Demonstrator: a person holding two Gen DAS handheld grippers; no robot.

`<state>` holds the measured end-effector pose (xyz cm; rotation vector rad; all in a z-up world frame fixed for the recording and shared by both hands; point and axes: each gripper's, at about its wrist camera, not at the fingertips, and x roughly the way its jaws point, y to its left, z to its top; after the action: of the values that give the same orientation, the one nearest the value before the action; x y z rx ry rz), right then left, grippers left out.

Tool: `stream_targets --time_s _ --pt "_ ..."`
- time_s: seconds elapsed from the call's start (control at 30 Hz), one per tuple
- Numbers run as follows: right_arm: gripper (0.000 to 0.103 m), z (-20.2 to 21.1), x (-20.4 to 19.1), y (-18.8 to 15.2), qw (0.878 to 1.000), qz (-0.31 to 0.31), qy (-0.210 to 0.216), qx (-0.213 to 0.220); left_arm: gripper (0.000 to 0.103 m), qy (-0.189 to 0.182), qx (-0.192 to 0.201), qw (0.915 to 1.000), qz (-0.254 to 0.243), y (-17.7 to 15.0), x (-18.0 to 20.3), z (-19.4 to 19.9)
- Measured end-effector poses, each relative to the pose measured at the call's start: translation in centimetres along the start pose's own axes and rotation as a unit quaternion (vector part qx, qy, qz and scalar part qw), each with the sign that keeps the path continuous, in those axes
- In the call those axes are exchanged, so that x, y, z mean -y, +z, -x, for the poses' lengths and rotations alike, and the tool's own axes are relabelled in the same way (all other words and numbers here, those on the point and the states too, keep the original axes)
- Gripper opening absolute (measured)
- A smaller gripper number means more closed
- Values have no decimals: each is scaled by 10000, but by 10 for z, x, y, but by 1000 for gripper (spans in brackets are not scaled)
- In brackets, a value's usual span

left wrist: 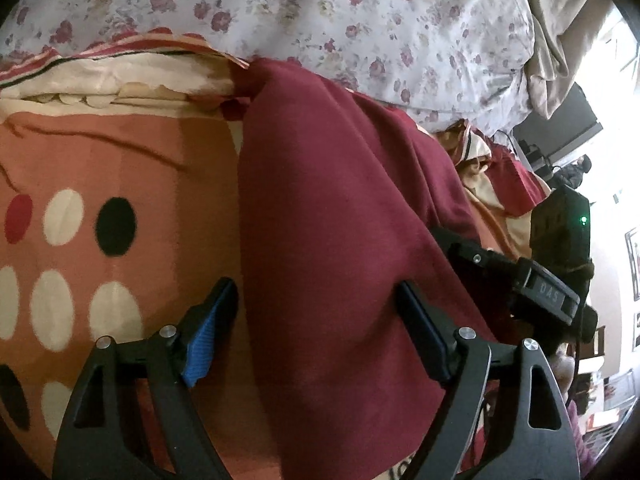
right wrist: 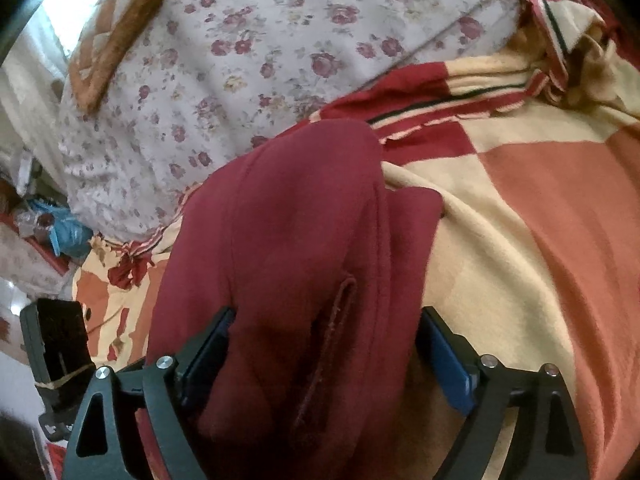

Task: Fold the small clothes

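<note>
From the left wrist view, the left gripper (left wrist: 316,300) stands with its jaws spread wide, blue pads facing inward. A maroon garment (left wrist: 332,208) lies on the bed and runs up between the two fingers (left wrist: 212,320); its left edge falls near the left finger with a gap of blanket showing, while its cloth reaches the right finger, and I cannot tell whether that pad touches it. Nothing is pinched. The garment rests on an orange blanket (left wrist: 100,152) printed with cream, black and red ovals. Beyond it lies a white floral sheet (left wrist: 360,20). At the right edge the right gripper (left wrist: 472,248) shows as a black frame reaching onto the far side of the garment, with a black box carrying a green light (left wrist: 583,221) behind it.

From the right wrist view, the right gripper (right wrist: 324,328) also has its jaws spread wide. The maroon garment (right wrist: 296,220) lies folded lengthwise between them, with a stitched seam (right wrist: 332,340) running along its middle. The cloth fills the space between the pads without being squeezed. It lies on a checked blanket (right wrist: 540,200) of cream, orange and red. The floral sheet (right wrist: 240,60) is bunched behind. No container shows in either view.
</note>
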<state>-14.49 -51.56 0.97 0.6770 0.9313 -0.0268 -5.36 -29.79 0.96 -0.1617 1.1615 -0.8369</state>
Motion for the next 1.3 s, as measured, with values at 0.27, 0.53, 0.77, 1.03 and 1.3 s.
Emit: stream_targets --time_s 0.27,0.53,0.77,1.03,1.3 --pt "51 12 -21 -3 9990 420 13 138 49 -36 166 9994 -298 -3 16 21" --pt "48 27 -48 -14 9976 363 587 52 47 15 400 9983 -432 -17 27 72" --pt "48 22 -78 -31 9933 668 919 -220 47 245 407 9985 -268 -49 8 103" --pt "57 38 -71 -52 9975 660 162 -208 63 861 384 9954 -143 -75 -13 103" --pt "53 80 -135 -59 9819 1789 263 558 63 1792 1018 9771 -530 -82 12 105"
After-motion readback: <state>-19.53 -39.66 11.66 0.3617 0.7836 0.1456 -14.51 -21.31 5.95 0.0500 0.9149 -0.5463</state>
